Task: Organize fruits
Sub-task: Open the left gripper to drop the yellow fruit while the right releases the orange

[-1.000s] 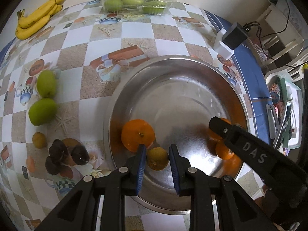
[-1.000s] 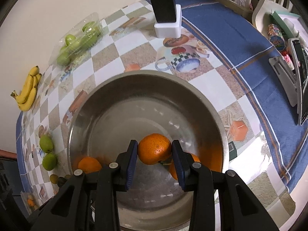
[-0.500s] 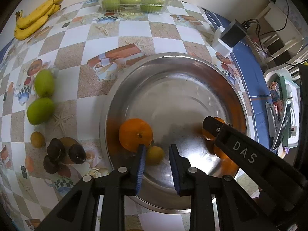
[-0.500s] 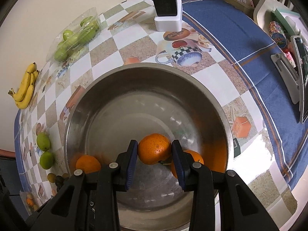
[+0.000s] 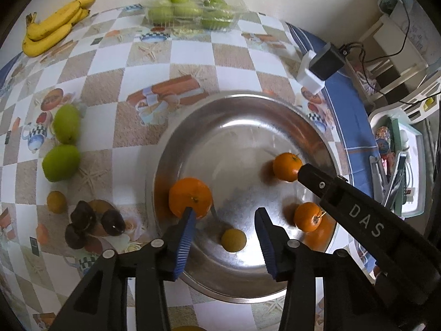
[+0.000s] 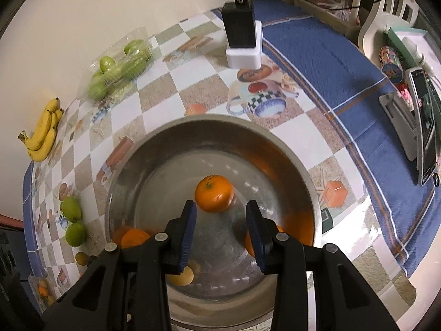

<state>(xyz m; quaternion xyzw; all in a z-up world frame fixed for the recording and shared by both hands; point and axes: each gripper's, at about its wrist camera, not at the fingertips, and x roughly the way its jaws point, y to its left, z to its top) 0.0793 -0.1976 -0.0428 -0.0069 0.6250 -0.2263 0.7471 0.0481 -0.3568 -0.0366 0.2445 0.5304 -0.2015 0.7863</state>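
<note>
bowl (image 5: 176, 143) steel, centre | inside: three oranges, one (image 5: 190, 201) at 9 o'clock, plus small yellow fruit (image 5: 233, 239) at 6 | left gripper (image 5: 224, 230) jaws opening, yellow fruit loose between | right gripper (image 6: 220, 231) spread, orange (image 6: 213, 193) lying free beyond tips | outside at 9: two green mangoes (image 5: 66, 127) | at 11: banana bunch (image 5: 52, 26) | at 12: one clear box of green fruit (image 5: 193, 11)

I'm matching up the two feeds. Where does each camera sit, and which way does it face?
Left wrist: sits on the left gripper and looks steeply down into the steel bowl. Its jaws are opening, with a small yellow fruit loose between them. The right gripper intrudes at the right.
Right wrist: sits on the right gripper and looks down into the bowl at an orange beyond its open jaws.
Shared: the bowl and the bananas.
</note>
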